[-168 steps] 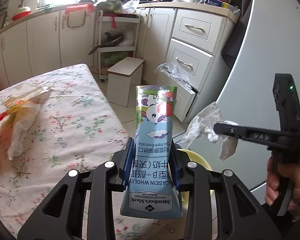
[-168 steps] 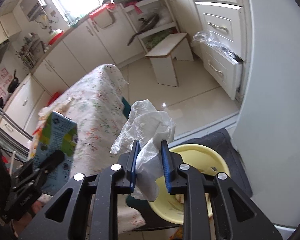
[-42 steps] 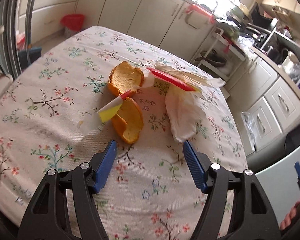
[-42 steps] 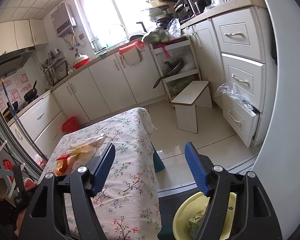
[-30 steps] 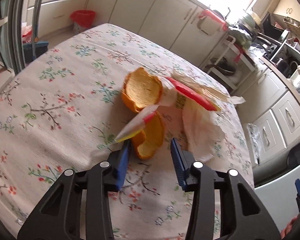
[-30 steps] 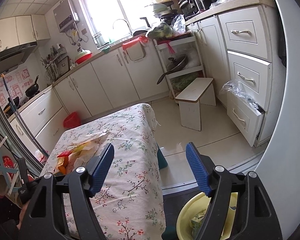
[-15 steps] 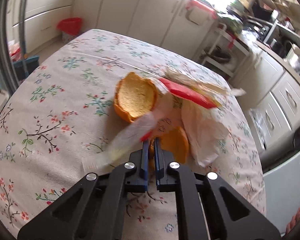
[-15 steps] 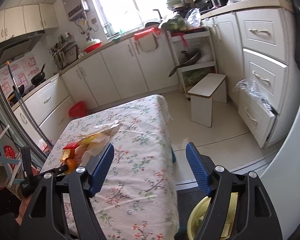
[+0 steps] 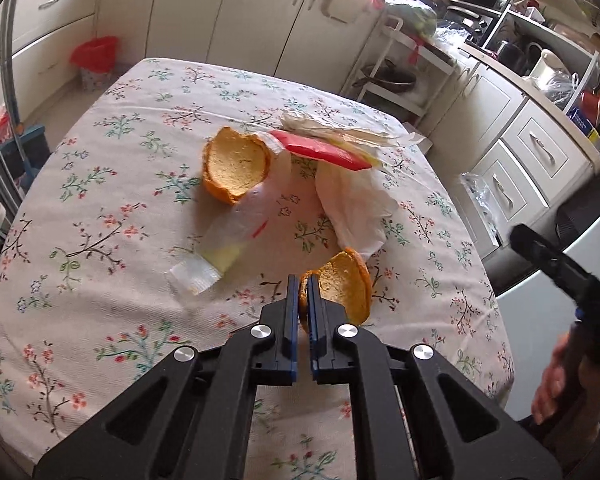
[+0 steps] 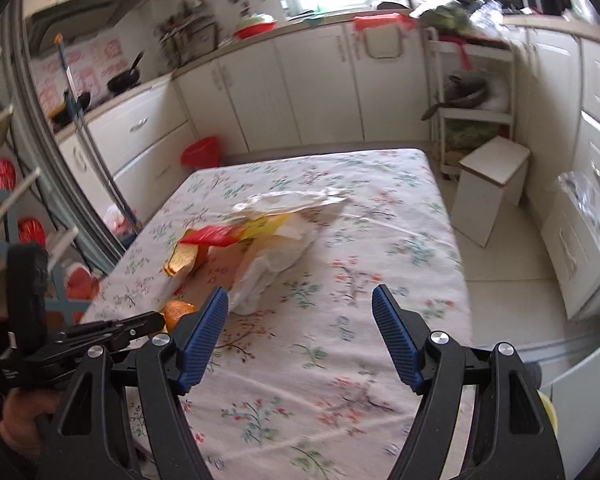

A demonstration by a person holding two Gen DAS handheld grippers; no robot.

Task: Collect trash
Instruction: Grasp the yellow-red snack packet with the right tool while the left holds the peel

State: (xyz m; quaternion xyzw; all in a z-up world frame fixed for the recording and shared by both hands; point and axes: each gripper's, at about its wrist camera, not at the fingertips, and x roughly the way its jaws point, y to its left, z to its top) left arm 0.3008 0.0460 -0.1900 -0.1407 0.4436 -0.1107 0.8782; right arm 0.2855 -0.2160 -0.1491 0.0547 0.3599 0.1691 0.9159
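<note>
My left gripper [image 9: 303,312] is shut on the rim of an orange peel half [image 9: 346,286] and holds it just above the floral tablecloth [image 9: 100,240]. A second orange peel half [image 9: 236,170], a clear plastic wrapper [image 9: 224,246], a red and yellow packet [image 9: 320,150] and a crumpled white napkin [image 9: 354,204] lie on the table beyond it. My right gripper [image 10: 300,336] is open and empty over the table's near right part; the white napkin [image 10: 272,268] lies ahead of its left finger. The held peel [image 10: 178,312] shows there too.
A yellow basin [image 10: 548,406] peeks out low at the right, off the table. A white stool [image 10: 492,188] and a shelf rack [image 10: 472,92] stand past the table's far right corner. A red bin [image 10: 202,152] stands by the cabinets.
My left gripper has closed on the near orange peel and drawn it back and to the right, away from the wrapper. My right gripper, open, has swung left over the table.
</note>
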